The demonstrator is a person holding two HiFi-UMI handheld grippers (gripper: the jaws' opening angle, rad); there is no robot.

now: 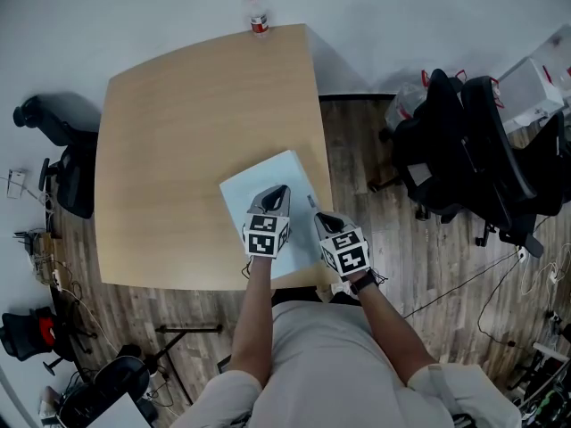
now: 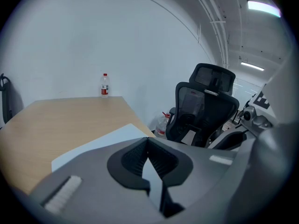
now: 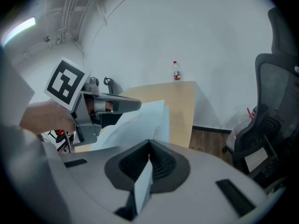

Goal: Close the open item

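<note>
**Head view:** pale blue flat folder [image 1: 259,178] at the near right edge of the light wooden tabletop [image 1: 178,132]. The left gripper [image 1: 278,191] and right gripper [image 1: 318,216] are both over it. A red-capped clear bottle [image 1: 258,18] stands at the far edge, obstructing nothing.

**Left gripper view:** jaws nearly together on a pale sliver, probably the cover.

**Right gripper view:** jaws pinch a pale leaf and the cover is part-raised. Judged step: closing. The next move is to lay the cover flat and release.

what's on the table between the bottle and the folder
Nothing: in the head view only bare table lies between the bottle and the folder.
</note>
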